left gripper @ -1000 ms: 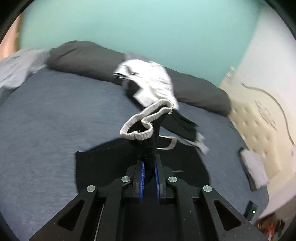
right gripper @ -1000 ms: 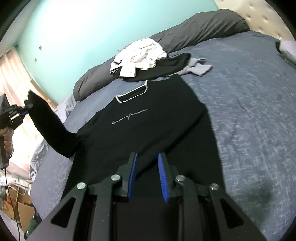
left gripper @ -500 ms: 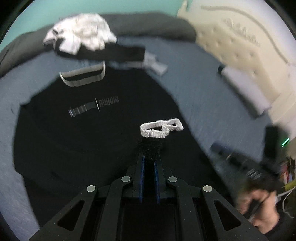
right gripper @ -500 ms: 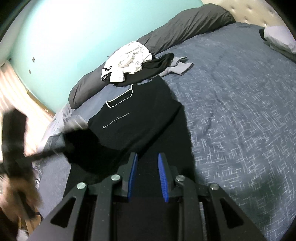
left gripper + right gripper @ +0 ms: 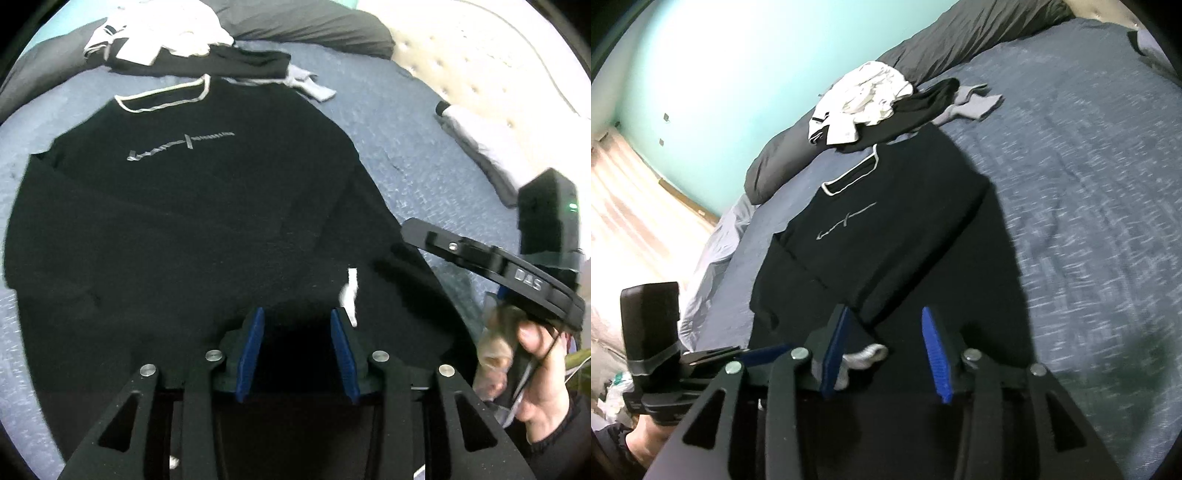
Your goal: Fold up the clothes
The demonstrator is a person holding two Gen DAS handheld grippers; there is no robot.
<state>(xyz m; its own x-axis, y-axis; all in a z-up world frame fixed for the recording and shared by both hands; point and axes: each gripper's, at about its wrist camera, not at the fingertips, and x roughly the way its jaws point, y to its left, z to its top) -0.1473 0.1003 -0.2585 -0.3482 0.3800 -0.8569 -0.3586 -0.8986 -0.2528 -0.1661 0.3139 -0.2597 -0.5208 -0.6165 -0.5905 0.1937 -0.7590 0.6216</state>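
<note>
Black sweater (image 5: pixel 192 206) lies face-up on the bed (image 5: pixel 1089 155), one sleeve crossed over the body, its white cuff (image 5: pixel 866 354) near the hem. Both your claws, left (image 5: pixel 297 343) and right (image 5: pixel 882 350), are spread, gripping nothing. Sleeve fold-in looks laid; judge the other sleeve or the side fold next.

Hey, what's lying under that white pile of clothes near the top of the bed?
Under the white pile lies a black garment, partly sticking out, with a grey piece beside it. They rest against the dark pillow. Whatever else lies beneath is covered.
</note>
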